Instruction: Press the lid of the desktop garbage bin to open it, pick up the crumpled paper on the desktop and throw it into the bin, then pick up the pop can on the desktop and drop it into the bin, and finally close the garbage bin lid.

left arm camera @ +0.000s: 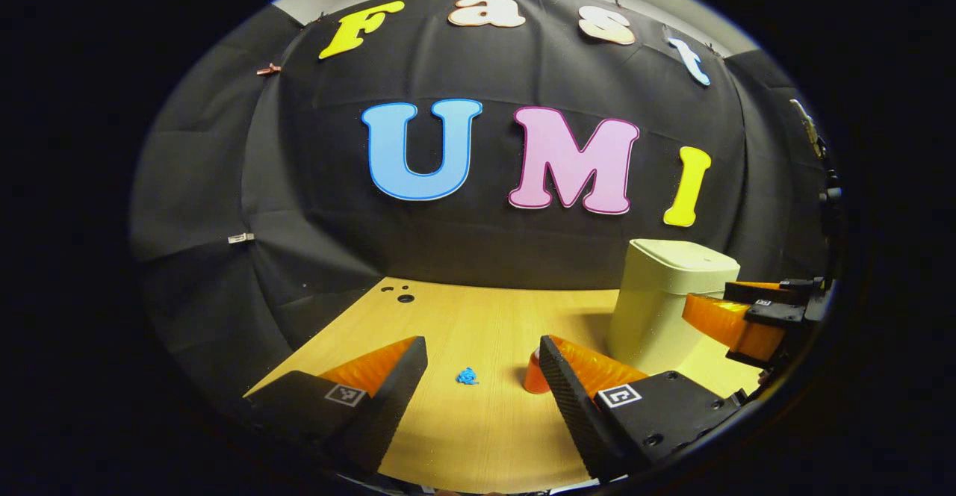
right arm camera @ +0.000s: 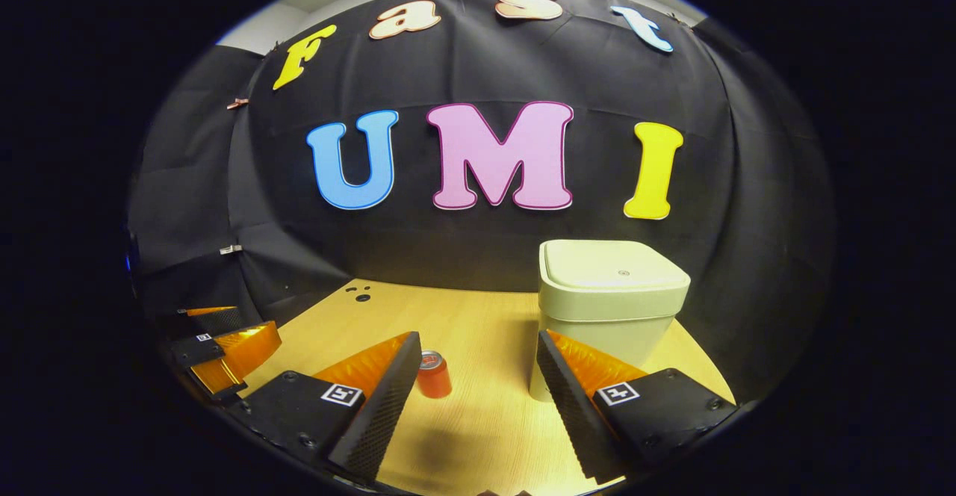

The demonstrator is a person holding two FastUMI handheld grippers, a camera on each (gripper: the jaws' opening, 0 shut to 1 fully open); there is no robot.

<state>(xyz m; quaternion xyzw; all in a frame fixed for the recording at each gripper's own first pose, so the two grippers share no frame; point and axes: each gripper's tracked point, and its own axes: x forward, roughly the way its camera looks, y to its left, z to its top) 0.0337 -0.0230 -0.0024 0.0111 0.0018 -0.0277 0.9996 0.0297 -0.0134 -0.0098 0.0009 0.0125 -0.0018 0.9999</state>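
Here, bin (right arm camera: 609,309) lid down, contents unseen; left claw (left arm camera: 482,373) and right claw (right arm camera: 478,369) both spread, empty.

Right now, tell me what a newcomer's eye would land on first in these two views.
The pale bin stands out first, upright toward the back right of the wooden table with its lid closed. Next comes the small red can, standing upright to the bin's left, and a tiny blue crumpled paper lying on the table left of the can. Both grippers, left and right, hang open above the near edge, holding nothing.
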